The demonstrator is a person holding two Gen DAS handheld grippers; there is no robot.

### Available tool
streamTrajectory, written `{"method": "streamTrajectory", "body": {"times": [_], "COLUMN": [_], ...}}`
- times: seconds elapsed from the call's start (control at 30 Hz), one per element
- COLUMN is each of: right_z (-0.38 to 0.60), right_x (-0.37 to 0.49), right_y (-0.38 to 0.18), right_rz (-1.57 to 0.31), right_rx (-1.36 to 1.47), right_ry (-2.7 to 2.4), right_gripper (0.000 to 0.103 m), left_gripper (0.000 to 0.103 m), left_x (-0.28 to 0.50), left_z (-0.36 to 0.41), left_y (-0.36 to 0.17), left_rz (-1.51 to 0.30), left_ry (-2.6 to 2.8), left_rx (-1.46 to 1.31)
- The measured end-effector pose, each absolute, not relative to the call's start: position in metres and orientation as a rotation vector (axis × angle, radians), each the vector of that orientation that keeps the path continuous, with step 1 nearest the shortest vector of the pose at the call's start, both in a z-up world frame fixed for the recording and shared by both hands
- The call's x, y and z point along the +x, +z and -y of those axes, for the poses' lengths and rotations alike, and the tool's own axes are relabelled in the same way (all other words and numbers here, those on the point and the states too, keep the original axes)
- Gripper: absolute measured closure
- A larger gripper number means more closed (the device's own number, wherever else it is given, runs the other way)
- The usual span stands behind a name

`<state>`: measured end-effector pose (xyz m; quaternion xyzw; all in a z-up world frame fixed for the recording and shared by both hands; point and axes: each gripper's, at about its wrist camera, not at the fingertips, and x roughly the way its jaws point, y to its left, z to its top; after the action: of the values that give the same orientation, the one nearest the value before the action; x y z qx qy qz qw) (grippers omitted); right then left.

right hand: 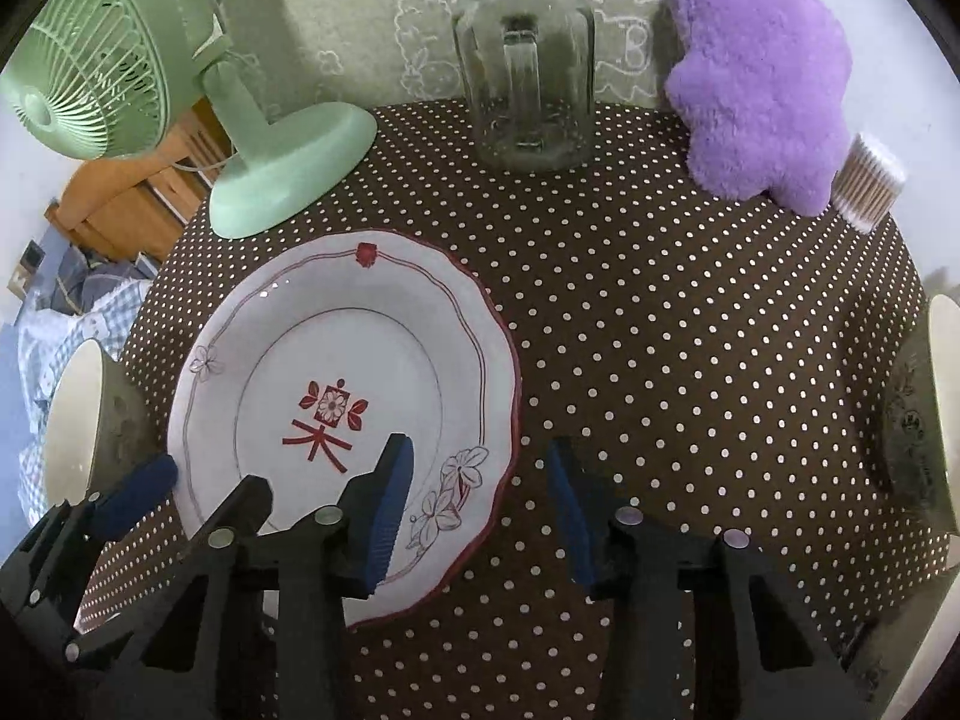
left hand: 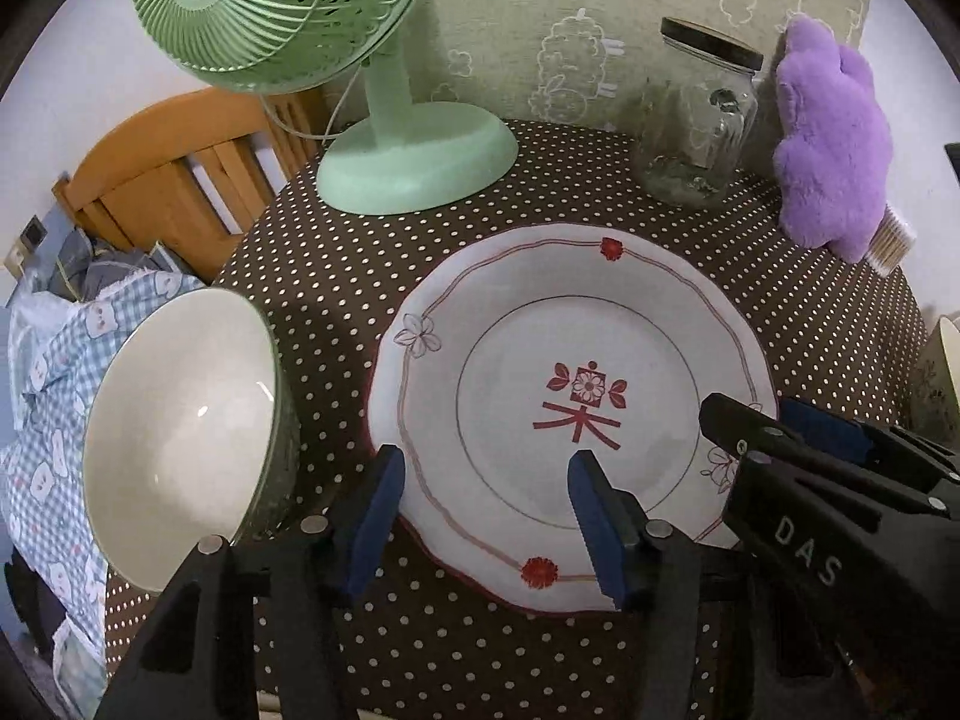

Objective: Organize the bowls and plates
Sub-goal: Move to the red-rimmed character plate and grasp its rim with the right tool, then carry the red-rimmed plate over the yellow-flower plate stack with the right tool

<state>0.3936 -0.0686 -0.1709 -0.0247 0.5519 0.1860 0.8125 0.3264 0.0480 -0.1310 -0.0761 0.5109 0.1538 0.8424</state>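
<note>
One white plate (left hand: 570, 414) with red flowers and a red mark in the middle lies flat on the round table (right hand: 690, 372), which has a brown cloth with white dots. There are two bowls. One bowl (left hand: 180, 444) sits just left of the plate, at the left edge of the table, and it is white inside. The second bowl (right hand: 942, 414) is at the far right edge of the table, well apart from the plate, and only a bit of it shows. There are two grippers, and each has two blue pads. The left gripper (left hand: 486, 516) is partly open over the near left rim of the plate, with one pad outside the rim and one pad over the plate. I cannot tell if the pads touch the plate. The right gripper (right hand: 480, 510) is also partly open over the near right rim, one pad over the plate and one over the cloth. Neither one holds anything. Farther back stand one green fan (left hand: 336, 60) on the left, one glass jar (right hand: 522, 60) with a black lid in the middle, one fluffy purple toy (right hand: 762, 72) on the right, and one tub of cotton swabs (right hand: 867, 180) beside the toy.
</note>
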Motion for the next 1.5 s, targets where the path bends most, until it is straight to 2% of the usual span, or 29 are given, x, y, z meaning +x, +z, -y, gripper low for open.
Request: {"method": "streamTrajectory", "body": {"times": [0.13,0.3,0.37,0.43,0.5,0.7,1.5], "right_z": [0.065,0.061,0.061,0.061,0.063,0.062,0.162], "right_x": [0.391,0.391,0.391,0.392,0.392,0.385,0.307], "right_y": [-0.178,-0.184,-0.186,-0.19,-0.191,-0.189,-0.189], "right_rz": [-1.142,-1.157,-1.165,-1.175,-1.175,-1.172,-1.29], "right_rx": [-0.034,-0.04,-0.037,-0.043,-0.032,-0.048,0.079], "right_ry": [0.41,0.416,0.418,0.415,0.419,0.409,0.263], "right_gripper": [0.06,0.061,0.062,0.07,0.07,0.071,0.07], "left_gripper": [0.045,0.045,0.053,0.054,0.06,0.061,0.06], "left_x": [0.322,0.319,0.319,0.32,0.322,0.322,0.273], "left_z": [-0.052,-0.059,-0.062,-0.064,-0.062,-0.061,0.017], "left_y": [-0.129,-0.139,-0.145,-0.147,-0.149,-0.147,-0.142], "left_rz": [-1.092,-1.124,-1.138,-1.133,-1.129,-1.129,-1.25], "left_ry": [0.357,0.388,0.395,0.394,0.381,0.377,0.11], "left_rx": [-0.197,-0.275,-0.298,-0.308,-0.303,-0.28,-0.151]}}
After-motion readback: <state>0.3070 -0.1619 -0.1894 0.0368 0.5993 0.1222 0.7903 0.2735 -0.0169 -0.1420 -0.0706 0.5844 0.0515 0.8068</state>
